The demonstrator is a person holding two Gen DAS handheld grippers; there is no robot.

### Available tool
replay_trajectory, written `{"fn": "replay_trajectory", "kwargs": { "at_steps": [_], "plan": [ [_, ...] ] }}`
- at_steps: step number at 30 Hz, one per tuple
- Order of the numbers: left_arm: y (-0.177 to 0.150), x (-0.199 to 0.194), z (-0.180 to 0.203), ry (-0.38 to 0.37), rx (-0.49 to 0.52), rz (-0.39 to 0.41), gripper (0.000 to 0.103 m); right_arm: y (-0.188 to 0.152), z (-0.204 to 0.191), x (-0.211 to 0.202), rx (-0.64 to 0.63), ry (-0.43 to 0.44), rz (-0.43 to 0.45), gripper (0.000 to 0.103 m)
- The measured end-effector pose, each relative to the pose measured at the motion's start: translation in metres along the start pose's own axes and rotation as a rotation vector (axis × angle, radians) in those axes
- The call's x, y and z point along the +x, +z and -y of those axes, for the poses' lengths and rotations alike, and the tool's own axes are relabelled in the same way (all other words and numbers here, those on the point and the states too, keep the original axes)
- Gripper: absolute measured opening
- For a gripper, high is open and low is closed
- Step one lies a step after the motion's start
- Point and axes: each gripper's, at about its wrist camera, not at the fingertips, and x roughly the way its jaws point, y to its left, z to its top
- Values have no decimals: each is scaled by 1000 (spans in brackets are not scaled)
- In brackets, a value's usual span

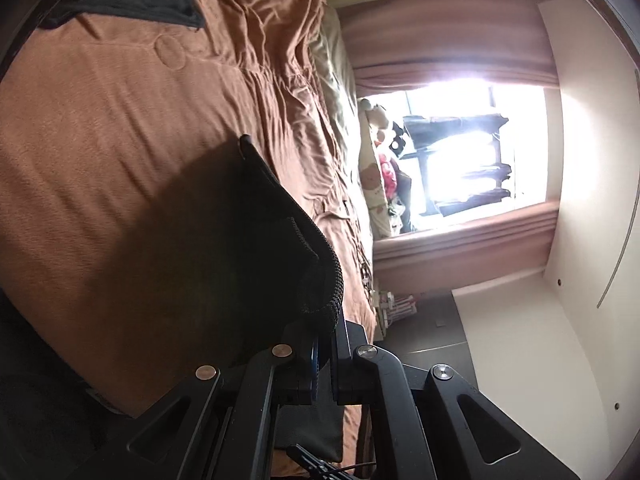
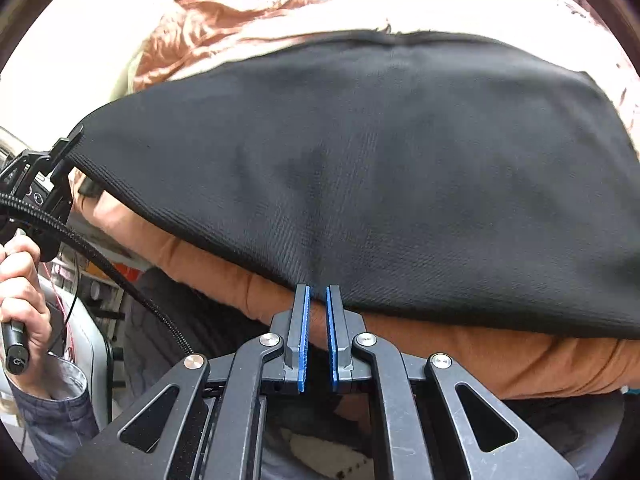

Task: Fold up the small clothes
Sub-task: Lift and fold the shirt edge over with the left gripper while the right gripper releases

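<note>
Black knit garment [image 2: 360, 168] spread on the orange bedspread [image 2: 460, 356], corner pinched tight in the left gripper [image 1: 325, 344]. Right gripper [image 2: 317, 292] at the near hem, jaws narrowly apart, gripping nothing. Best to clamp that hem fully, then lift both corners level

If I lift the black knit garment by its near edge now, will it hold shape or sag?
Probably sag: the black knit garment drapes over the rust-brown bedspread, following its curve. Its corner bunches limply in the left gripper, suggesting soft, light cloth. The ribbed weave looks grippy rather than slippery, so the right gripper, slightly open at the hem, should hold it.
</note>
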Motion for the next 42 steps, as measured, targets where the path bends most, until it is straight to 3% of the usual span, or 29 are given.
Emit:
{"fn": "replay_trajectory", "kwargs": {
  "at_steps": [6,16,22,30,33,38,42],
  "plan": [
    [-3,23,37,-34,68,-30,3,6,9,2,21,17,34,5],
    [-9,65,87,-74,160,-102,3,-10,16,25,46,90,-21,5],
    [-24,86,111,-91,202,-152,3,-15,42,-9,64,134,52,5],
    [-52,128,142,-102,241,-245,3,-30,80,-51,103,119,148,6],
    [-64,145,152,-105,266,-290,3,-37,90,-65,114,109,184,13],
    [-93,172,163,-98,297,-372,3,-50,112,-87,161,114,246,48],
    [-115,195,164,-88,310,-430,3,-61,130,-103,182,101,276,48]
  ]
}}
